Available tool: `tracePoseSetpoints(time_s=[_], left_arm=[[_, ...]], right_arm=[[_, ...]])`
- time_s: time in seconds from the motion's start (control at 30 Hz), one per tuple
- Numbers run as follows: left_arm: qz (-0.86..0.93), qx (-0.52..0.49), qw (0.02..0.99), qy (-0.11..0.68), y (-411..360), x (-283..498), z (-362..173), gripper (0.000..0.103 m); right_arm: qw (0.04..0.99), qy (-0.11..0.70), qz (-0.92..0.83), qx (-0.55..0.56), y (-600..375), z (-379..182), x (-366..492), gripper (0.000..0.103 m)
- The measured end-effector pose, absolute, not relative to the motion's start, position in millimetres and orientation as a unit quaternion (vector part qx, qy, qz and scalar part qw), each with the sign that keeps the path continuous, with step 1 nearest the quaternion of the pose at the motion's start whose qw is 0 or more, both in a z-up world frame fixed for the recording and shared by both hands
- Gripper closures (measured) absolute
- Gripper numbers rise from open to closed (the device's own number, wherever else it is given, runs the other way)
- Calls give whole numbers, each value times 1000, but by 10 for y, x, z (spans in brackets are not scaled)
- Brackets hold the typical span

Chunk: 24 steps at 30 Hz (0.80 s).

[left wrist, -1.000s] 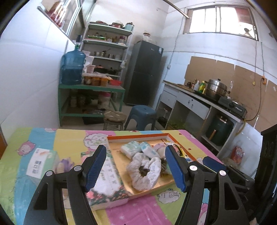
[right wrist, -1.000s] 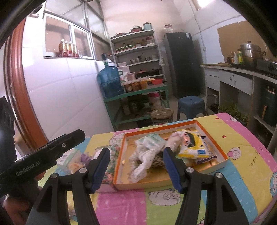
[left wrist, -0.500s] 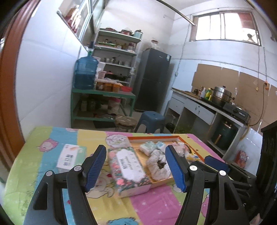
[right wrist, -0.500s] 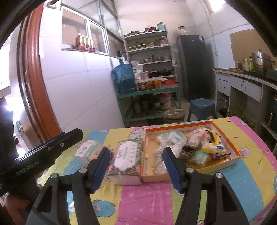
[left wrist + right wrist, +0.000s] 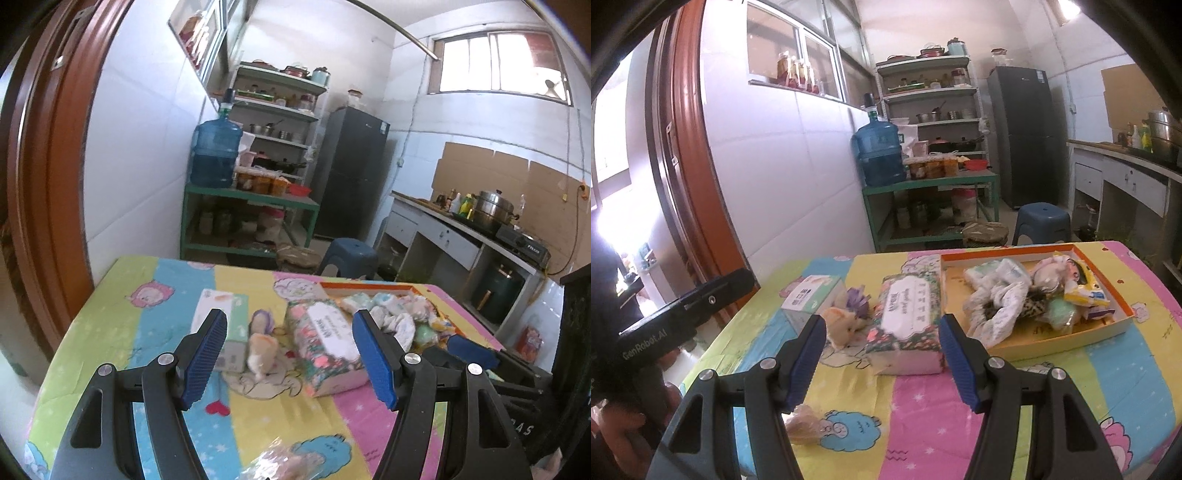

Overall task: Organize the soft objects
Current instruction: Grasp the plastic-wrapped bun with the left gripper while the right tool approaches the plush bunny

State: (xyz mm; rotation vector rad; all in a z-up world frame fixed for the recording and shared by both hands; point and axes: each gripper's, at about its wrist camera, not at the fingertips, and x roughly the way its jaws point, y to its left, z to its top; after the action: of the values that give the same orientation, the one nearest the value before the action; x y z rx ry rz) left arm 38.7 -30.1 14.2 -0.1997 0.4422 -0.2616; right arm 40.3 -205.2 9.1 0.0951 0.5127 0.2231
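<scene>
Both grippers held wide and empty above a bright cartoon tablecloth [image 5: 916, 413], sorting of soft goods part done.

Pictured: orange-rimmed tray [image 5: 1123, 306] already heaped with soft packets; left of the tray and touching its near corner, floral tissue pack [image 5: 908, 325], long axis running away from the cameras. Farther left of the tray, small plush toy [image 5: 260, 352] beside a purple one [image 5: 263, 321], then a pale green tissue box [image 5: 221, 332]. Nearer than the tray, at the table's front edge, crinkled clear bag [image 5: 803, 424]. Left gripper [image 5: 288, 360] framed plush toy and floral pack between spread fingers, well short of both. Right gripper [image 5: 881, 363], likewise spread and empty, framed the floral pack dead ahead. Judged nearer to the plush toy: left gripper, with a forward, downward reach needed.
</scene>
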Motion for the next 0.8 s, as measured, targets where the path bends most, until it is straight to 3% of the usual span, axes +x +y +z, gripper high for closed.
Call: tracePoseSetpoints(time_s=[0.8], left_arm=[[-206,-110,924,301,-232,261,-842,31]], right_arm=[[953,280,111,25,-1799,-146,396,40]])
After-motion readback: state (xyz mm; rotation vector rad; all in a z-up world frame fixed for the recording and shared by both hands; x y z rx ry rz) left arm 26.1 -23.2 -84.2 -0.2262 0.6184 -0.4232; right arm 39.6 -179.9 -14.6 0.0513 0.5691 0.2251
